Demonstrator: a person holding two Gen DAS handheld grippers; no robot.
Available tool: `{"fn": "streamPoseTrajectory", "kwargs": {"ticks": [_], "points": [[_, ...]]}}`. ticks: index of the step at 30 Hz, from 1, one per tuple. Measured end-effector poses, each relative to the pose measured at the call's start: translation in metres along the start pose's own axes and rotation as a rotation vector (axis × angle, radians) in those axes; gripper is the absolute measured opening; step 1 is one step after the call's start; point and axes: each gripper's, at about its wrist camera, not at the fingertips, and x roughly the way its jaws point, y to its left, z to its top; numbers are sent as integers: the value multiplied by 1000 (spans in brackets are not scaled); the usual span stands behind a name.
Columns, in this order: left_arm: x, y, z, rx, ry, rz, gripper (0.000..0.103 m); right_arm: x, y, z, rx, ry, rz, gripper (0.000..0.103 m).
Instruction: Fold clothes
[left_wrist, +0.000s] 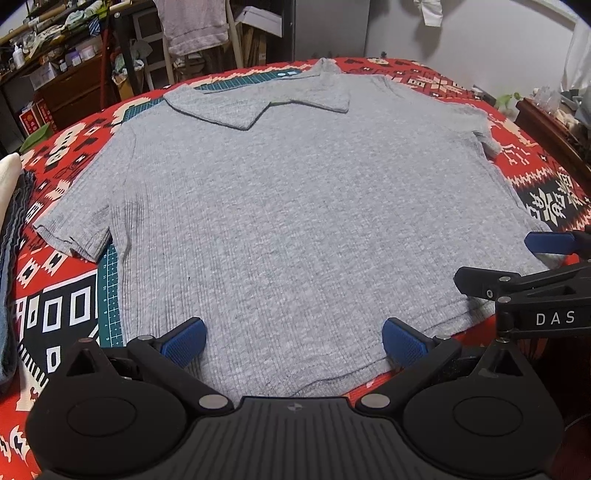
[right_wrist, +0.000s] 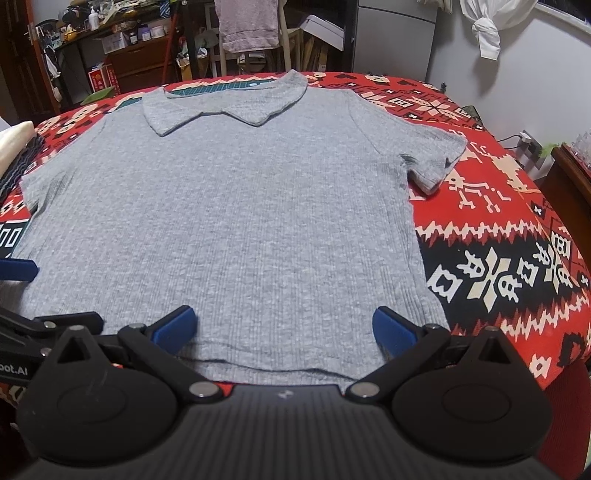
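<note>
Nearest both cameras is the bottom hem of the grey ribbed polo shirt (left_wrist: 280, 206), which lies spread flat on a counter draped in a red patterned cloth (right_wrist: 498, 229). Its long axis runs straight away from the fingers, hem close and collar (right_wrist: 221, 107) far, with a short sleeve out to each side. No fold shows in it. Left gripper (left_wrist: 293, 341) and right gripper (right_wrist: 282, 328) hang side by side over the hem, fingers spread wide and holding nothing, each pair straddling its own stretch of the hem. Each is about equally near the cloth, the left toward the left sleeve (left_wrist: 74, 232), the right toward the right sleeve (right_wrist: 432, 158). A green cutting mat (left_wrist: 110, 295) peeks out beside the shirt.
</note>
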Motion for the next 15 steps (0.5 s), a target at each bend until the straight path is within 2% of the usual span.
{"fn": "streamPoseTrajectory", "kwargs": {"ticks": [4,5,7,9,11,12,14,15], "points": [[0,0,-1,10,-19,-7,103,-1,0,0,2,-3,5,103],[-3,0,0,20,-32,-8,101,-2,-1,1,6,-5,9,99],[-8,-2,1,42,-59,-12,87,-10,-4,3,14,-37,22,87],[-13,-3,2,65,-87,-15,74,-21,-7,8,1,-88,22,87],[-19,-5,3,88,-114,-19,73,-32,-8,14,-43,-132,22,84],[-22,-5,4,98,-130,-32,73,-37,-9,17,-66,-147,25,81],[-30,-4,8,117,-163,-61,70,-45,-12,25,-100,-166,44,64],[-33,-3,10,129,-177,-76,66,-49,-14,28,-107,-170,57,61]]}}
